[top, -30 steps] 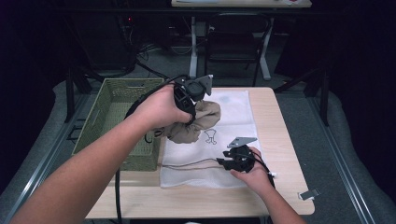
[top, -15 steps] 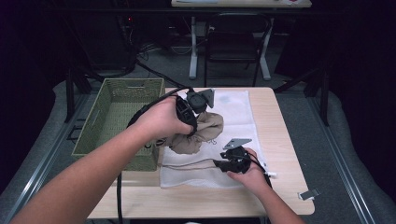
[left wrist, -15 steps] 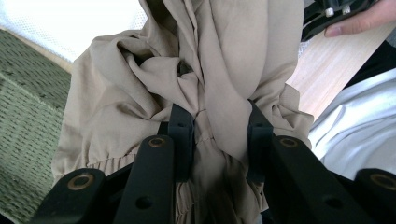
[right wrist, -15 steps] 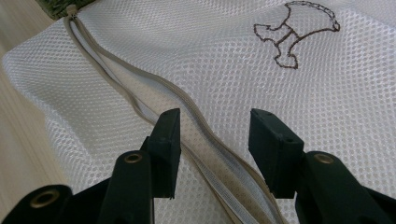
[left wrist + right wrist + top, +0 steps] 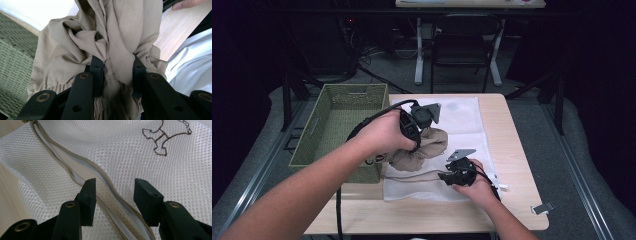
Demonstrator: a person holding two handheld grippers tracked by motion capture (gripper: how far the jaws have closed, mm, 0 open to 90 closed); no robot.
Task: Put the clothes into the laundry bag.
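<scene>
Left gripper (image 5: 115, 72): clamped on a bunched fold of the beige garment (image 5: 100, 42), cloth squeezed between both jaws.
Beige garment (image 5: 422, 147): crumpled heap on the white mesh bag (image 5: 467, 117), just beside the green basket (image 5: 337, 115), hanging from the left gripper (image 5: 414, 131).
Right gripper (image 5: 113, 195): jaws spread, having just been opening; the bag's zipper (image 5: 82, 177) runs between them, no pad pressing on it.
Right gripper, from above (image 5: 447, 175): low at the bag's near edge, the hand (image 5: 474, 185) wrapped around it.
Mesh bag: flat on the wooden table (image 5: 512, 150), a small stitched outline (image 5: 162, 135) on its cloth, what it depicts is hard to make out.
Bag mouth: possibly parted along the zipper, I can't quite tell.
</scene>
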